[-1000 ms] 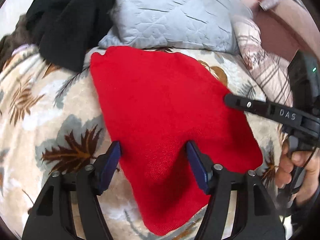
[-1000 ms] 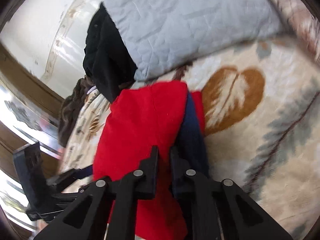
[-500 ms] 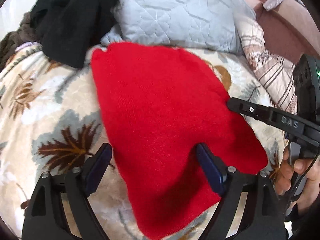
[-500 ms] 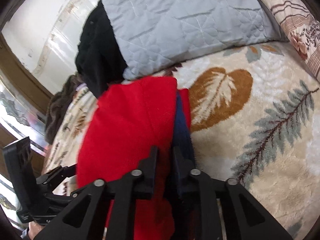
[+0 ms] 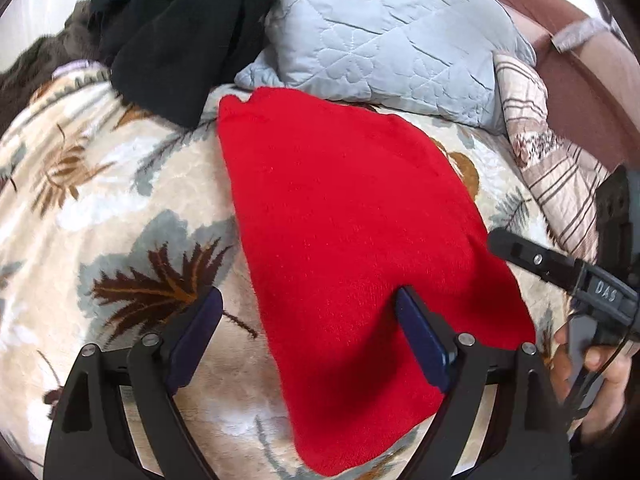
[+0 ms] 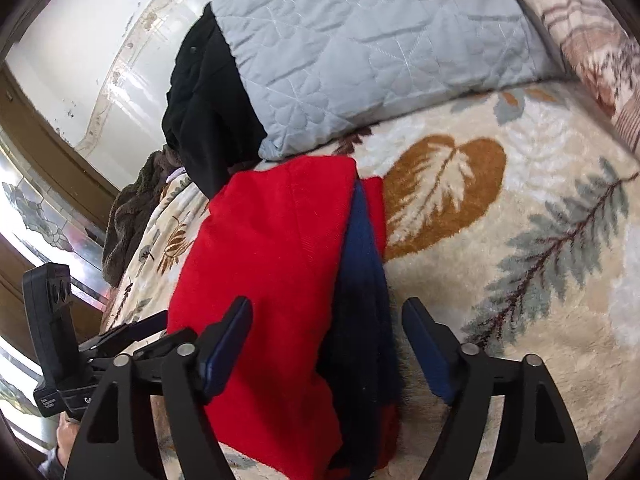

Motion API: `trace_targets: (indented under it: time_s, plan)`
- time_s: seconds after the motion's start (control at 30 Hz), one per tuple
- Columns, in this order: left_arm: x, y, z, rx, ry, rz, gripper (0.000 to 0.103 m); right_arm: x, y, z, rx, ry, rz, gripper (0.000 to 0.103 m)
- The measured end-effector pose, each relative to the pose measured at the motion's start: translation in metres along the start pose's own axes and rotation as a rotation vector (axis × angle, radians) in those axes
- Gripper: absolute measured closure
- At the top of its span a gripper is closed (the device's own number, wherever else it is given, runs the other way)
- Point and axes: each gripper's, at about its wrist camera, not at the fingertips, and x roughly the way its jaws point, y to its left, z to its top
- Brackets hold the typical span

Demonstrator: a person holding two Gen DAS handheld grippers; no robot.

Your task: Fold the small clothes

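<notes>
A red knit garment (image 5: 344, 224) lies folded on the leaf-patterned blanket (image 5: 100, 208). In the right wrist view the garment (image 6: 272, 248) shows a dark blue layer (image 6: 360, 272) along its right fold edge. My left gripper (image 5: 308, 336) is open above the garment's near left part, its right pad touching the cloth. My right gripper (image 6: 326, 344) is open, its jaws astride the near end of the fold edge. The right gripper also shows in the left wrist view (image 5: 560, 264) at the garment's right side.
A light blue quilted pillow (image 5: 392, 36) lies behind the garment. A black garment (image 5: 176, 28) is heaped at the back left. A striped beige pillow (image 5: 548, 168) and a brown headboard (image 5: 580, 80) are at the right. A wall and door frame (image 6: 60, 152) stand beyond the bed.
My right gripper has opened and let go of the garment's fold edge. The garment has settled flat. My left gripper stayed open and drew back slightly.
</notes>
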Motion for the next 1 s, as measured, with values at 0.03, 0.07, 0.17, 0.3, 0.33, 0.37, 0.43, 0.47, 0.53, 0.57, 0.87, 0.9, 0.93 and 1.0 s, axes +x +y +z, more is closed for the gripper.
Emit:
trace_targets:
  time_s: [0.03,0.07,0.17,0.3,0.33,0.37,0.43,0.47,0.53,0.57,0.87,0.9,0.93,1.0]
  plan:
    - [0.002,0.001,0.0,-0.008,0.002,-0.006,0.014,0.004,-0.003,0.0,0.018,0.012,0.006,0.023]
    - [0.003,0.001,0.001,-0.015,0.002,-0.014,0.013,0.007,-0.006,0.0,0.038,0.024,0.016,0.023]
    - [0.007,0.002,0.002,-0.026,0.006,-0.032,0.012,0.016,-0.013,-0.002,0.084,0.045,0.054,0.023]
    - [0.013,0.005,0.003,-0.041,0.011,-0.047,0.005,0.025,-0.016,-0.003,0.107,0.058,0.074,0.023]
    - [0.015,0.006,0.003,-0.045,0.013,-0.053,0.004,0.027,-0.017,-0.002,0.118,0.06,0.085,0.023]
    - [0.017,0.008,0.004,-0.05,0.016,-0.061,0.002,0.029,-0.019,-0.002,0.132,0.062,0.098,0.022]
    - [0.023,0.011,0.005,-0.069,0.027,-0.081,0.0,0.033,-0.023,-0.001,0.162,0.069,0.122,0.022]
    - [0.026,0.013,0.005,-0.078,0.031,-0.093,0.0,0.036,-0.026,-0.001,0.176,0.074,0.135,0.023]
    - [0.032,0.016,0.005,-0.099,0.044,-0.123,0.0,0.041,-0.031,-0.001,0.201,0.088,0.156,0.024]
    - [0.034,0.017,0.005,-0.108,0.049,-0.137,0.0,0.043,-0.033,-0.001,0.212,0.09,0.166,0.027]
    - [0.047,0.015,0.003,-0.139,0.074,-0.232,0.017,0.05,-0.026,0.003,0.184,0.106,0.159,0.056]
    - [0.045,0.013,0.003,-0.138,0.077,-0.244,0.02,0.049,-0.023,0.003,0.163,0.102,0.142,0.058]
    - [0.044,0.012,0.004,-0.129,0.073,-0.238,0.022,0.047,-0.019,0.003,0.143,0.096,0.121,0.058]
    - [0.039,0.009,0.004,-0.102,0.065,-0.224,0.028,0.044,-0.013,0.003,0.122,0.084,0.089,0.059]
